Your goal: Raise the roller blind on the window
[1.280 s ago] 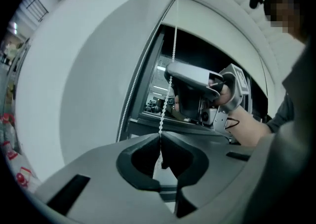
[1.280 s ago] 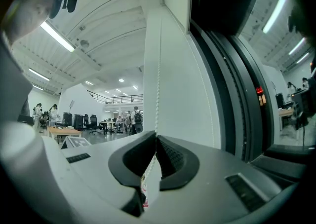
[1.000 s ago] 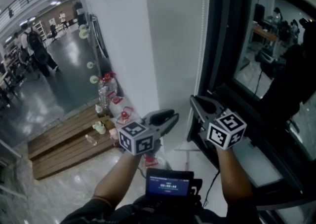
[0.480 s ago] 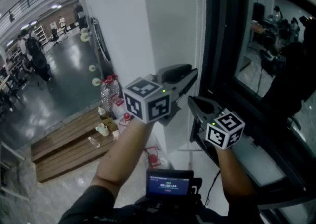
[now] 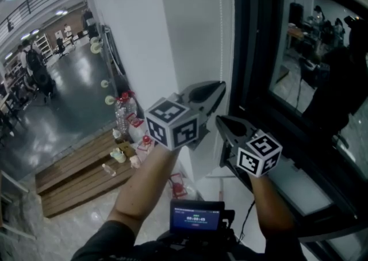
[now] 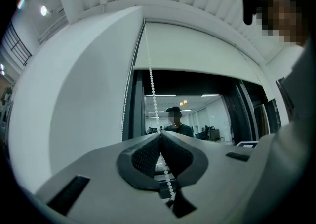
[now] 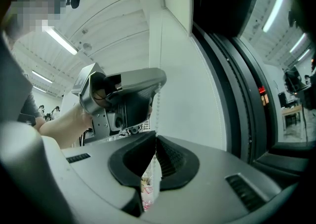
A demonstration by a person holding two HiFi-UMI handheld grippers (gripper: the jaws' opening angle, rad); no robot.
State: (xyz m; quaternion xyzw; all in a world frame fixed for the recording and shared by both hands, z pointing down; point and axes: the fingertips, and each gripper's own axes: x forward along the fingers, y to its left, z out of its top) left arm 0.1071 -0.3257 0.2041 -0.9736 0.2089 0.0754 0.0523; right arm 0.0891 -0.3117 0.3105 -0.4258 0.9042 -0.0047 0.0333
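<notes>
The bead chain (image 6: 152,87) hangs upright beside the window (image 5: 299,81), running from the roller blind (image 6: 197,53) overhead down through the left gripper (image 6: 159,135), whose jaws have just closed on it, to the right gripper (image 7: 154,138) clamped on it just below.

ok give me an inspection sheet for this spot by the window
surface: glossy floor; wooden platform by the wall
job's things: blind partly raised over the window; chain hangs at its left end
clutter: bottles by the platform
grippers: left gripper has just been closing, now shut on the chain; right gripper shut on the chain below it
cables: thin dark lead below the window
surroundings: people far off in the hall
</notes>
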